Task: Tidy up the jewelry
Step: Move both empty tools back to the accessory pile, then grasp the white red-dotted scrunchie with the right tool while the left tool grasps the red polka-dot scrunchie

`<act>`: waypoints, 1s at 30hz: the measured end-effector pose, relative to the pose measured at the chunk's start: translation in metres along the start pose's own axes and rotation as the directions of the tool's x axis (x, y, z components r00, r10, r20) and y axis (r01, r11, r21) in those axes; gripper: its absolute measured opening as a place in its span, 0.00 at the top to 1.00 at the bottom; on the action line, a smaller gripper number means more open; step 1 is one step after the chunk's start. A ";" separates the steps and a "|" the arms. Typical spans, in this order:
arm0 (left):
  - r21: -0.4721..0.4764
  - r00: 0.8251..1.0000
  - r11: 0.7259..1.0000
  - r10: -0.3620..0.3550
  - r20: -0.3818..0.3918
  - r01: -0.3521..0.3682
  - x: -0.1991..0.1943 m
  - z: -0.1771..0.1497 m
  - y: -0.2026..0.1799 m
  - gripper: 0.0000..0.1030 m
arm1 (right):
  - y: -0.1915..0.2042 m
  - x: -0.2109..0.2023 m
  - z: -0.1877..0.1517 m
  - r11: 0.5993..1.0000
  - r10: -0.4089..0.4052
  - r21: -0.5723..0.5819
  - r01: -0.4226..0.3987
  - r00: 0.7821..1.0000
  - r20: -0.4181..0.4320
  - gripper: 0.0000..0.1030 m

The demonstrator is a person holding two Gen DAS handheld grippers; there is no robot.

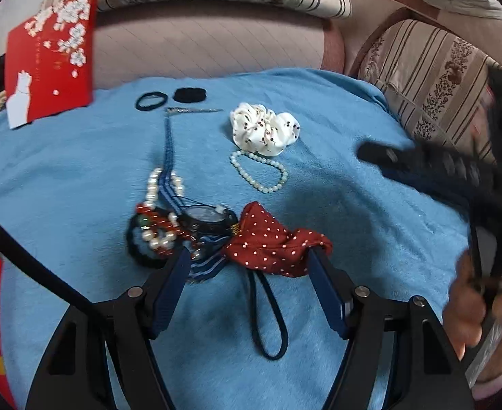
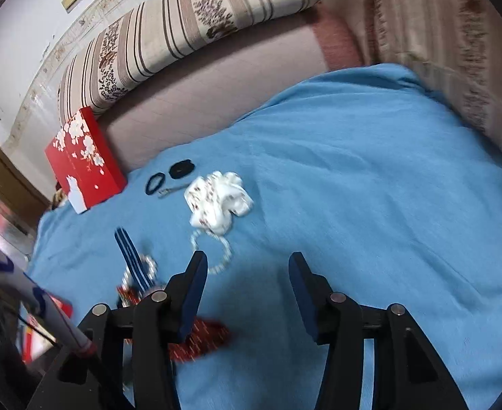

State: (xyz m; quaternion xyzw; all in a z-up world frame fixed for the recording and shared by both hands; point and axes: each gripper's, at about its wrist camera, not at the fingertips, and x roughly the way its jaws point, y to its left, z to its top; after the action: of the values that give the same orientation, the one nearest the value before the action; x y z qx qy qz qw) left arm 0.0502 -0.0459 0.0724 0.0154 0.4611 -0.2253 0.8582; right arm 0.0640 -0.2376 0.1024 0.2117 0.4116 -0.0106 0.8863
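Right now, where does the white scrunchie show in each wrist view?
Left wrist: white scrunchie sits above centre on the blue blanket, just beyond the pearl bracelet.
Right wrist: white scrunchie lies left of centre, blurred.
Shared landmark: the red box at far left.

Fuzzy matt blue blanket (image 1: 319, 109); glossy pearl bracelet (image 1: 259, 172)

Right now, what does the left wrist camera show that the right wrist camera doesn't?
Only the left wrist view shows the watch, the dark hair loop between the open left gripper, and the person's hand holding the other tool. Only the right wrist view shows the open, empty right gripper and the wall. Both show the red box, white scrunchie, bead bracelet, red dotted scrunchie and blue blanket.
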 end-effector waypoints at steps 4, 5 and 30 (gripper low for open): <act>-0.027 0.999 0.999 -0.038 -0.025 0.038 0.016 0.006 0.003 0.33 | 0.006 0.038 0.021 1.000 0.031 -0.002 -0.031 0.998 -0.054 0.47; -0.031 0.999 0.999 -0.042 -0.024 0.041 0.017 0.006 0.003 0.33 | 0.008 0.048 0.025 0.999 0.041 0.003 -0.040 0.997 -0.071 0.47; -0.161 0.974 0.961 -0.221 0.047 0.226 -0.019 0.021 0.020 0.95 | 0.013 0.056 0.043 0.997 0.077 0.000 -0.078 0.991 -0.107 0.88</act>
State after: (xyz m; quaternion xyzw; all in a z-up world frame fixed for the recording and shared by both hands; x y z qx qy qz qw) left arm 0.0655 -0.0258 0.0960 -0.1111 0.4646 -0.2820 0.8320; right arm 0.1346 -0.2338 0.0904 0.2260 0.4502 0.0361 0.8631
